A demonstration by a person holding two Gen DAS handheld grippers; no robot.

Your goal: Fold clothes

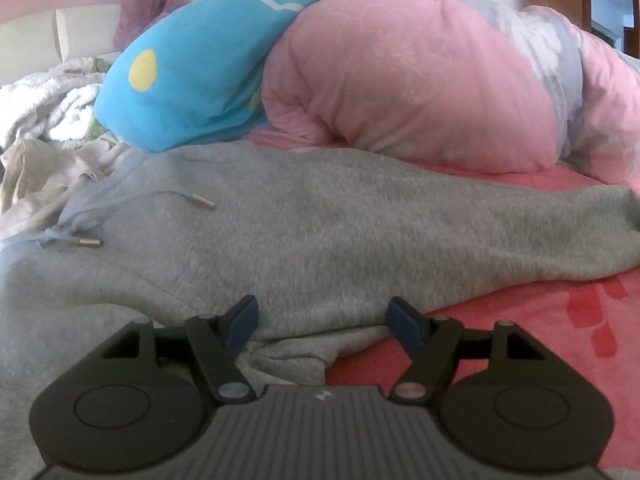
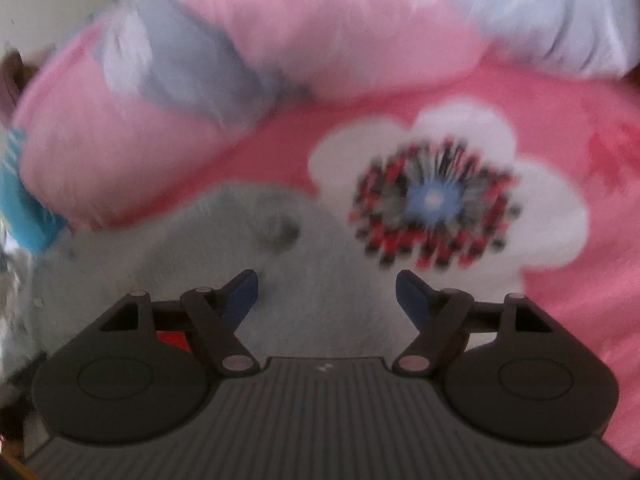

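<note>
A grey garment (image 1: 320, 220) with two metal-tipped drawstrings (image 1: 200, 201) is spread flat across a pink bedsheet (image 1: 540, 320), in front of a rolled pink quilt (image 1: 420, 92) and a blue cushion (image 1: 180, 80). The left gripper (image 1: 322, 322) is angled downward over the near edge of the garment; its jaws are held wide apart, with a bunched fold of grey cloth lying between them but not pressed by the blue pads (image 1: 242, 322). The right gripper (image 2: 327, 294) is likewise tilted downward, above one end of the grey garment (image 2: 200, 248), beside a white flower print (image 2: 460, 184) on the sheet. Its jaws are also spread wide and nothing is gripped. The right wrist view is blurred.
</note>
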